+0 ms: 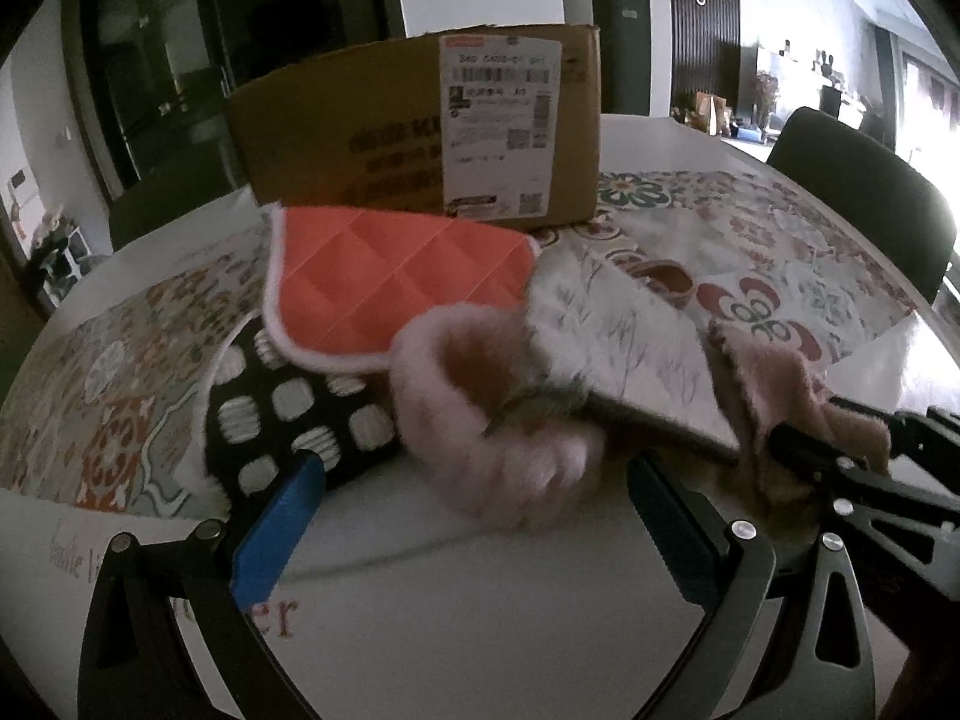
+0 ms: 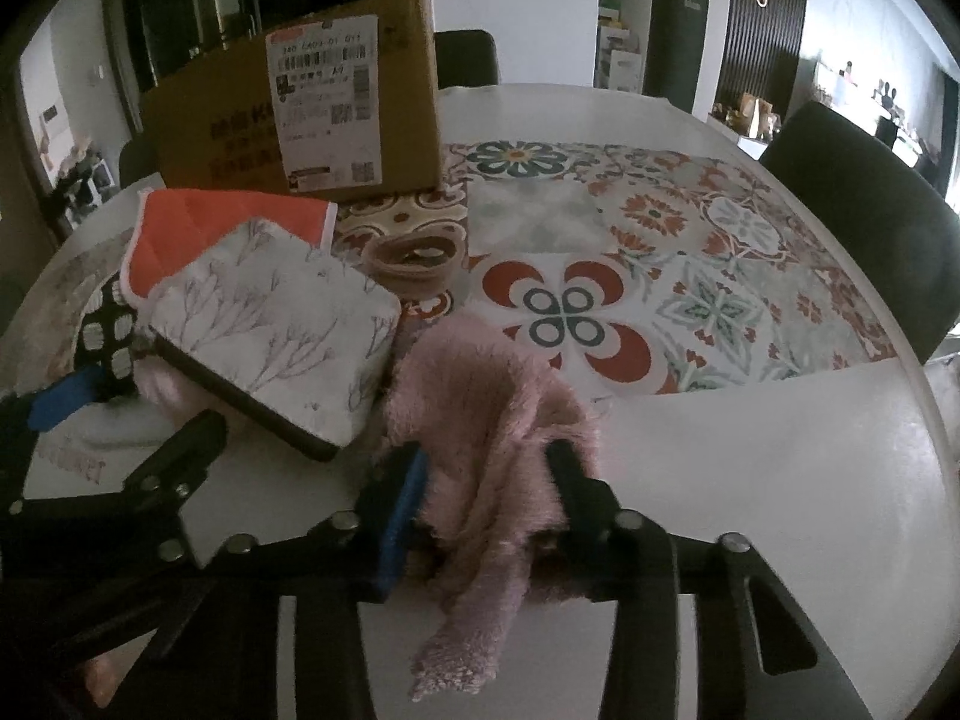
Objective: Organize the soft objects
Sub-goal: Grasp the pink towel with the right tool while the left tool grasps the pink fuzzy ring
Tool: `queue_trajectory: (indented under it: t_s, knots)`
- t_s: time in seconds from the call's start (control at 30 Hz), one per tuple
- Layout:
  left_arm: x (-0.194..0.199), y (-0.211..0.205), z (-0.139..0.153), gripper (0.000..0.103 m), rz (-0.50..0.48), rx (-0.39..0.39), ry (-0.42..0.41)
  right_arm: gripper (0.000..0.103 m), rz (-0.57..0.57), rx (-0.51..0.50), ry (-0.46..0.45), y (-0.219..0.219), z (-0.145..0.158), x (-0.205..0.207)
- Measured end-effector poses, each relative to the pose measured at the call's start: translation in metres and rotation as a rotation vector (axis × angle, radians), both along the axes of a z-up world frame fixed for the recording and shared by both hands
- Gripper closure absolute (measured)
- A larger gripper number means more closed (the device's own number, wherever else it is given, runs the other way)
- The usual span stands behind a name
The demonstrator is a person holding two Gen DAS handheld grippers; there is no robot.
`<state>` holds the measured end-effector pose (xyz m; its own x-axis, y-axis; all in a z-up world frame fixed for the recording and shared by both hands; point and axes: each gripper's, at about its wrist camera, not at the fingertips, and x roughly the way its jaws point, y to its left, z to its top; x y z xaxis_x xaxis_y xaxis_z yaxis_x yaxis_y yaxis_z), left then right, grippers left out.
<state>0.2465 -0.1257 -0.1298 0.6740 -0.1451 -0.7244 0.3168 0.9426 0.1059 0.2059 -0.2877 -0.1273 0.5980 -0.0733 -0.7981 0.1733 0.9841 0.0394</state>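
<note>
Cloth [image 2: 480, 420] sits bunched between your right gripper's [image 2: 480, 498] closed fingers (limp, light); left gripper [image 1: 474, 510] gapes empty, so pinch a thick fold.

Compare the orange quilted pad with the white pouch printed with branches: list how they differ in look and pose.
Colour: the orange quilted pad is plain orange with white edging; the white pouch carries a fine branch print and a dark edge.
Surface: the pad is stitched in squares; the pouch is smooth.
Pose: the pad lies further back, near the cardboard box; the pouch overlaps the pad's front, tilted.
Both are soft, flat items.
</note>
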Motion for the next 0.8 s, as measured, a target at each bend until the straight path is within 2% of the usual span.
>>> queue_trajectory:
  t_s: [0.17,0.27,0.37,0.4,0.47,0.57,0.8]
  knots:
    - [0.011,-0.010,-0.004,0.016,-0.012,-0.005,0.013,0.068,-0.006,0.031,0.003,-0.004,0.000,0.002]
    - [0.014,-0.009,-0.009,0.036,-0.006,-0.017,0.043,0.070,-0.010,0.039,0.000,-0.005,0.000,0.002]
    - [0.012,-0.006,-0.009,0.049,-0.007,-0.048,0.057,0.073,-0.016,0.053,0.000,-0.007,0.000,0.002]
    - [0.011,-0.005,-0.008,0.059,-0.007,-0.053,0.056,0.074,-0.019,0.054,0.000,-0.006,0.000,0.001]
    - [0.008,-0.003,-0.007,0.072,-0.008,-0.057,0.061,0.078,-0.020,0.059,-0.001,-0.007,0.001,0.000]
    - [0.003,0.002,-0.002,0.075,0.005,-0.077,0.071,0.083,-0.021,0.066,-0.007,-0.006,0.005,-0.003]
    - [-0.016,0.017,0.022,0.075,0.050,-0.080,0.014,0.086,-0.023,0.076,-0.045,-0.003,0.021,-0.012]
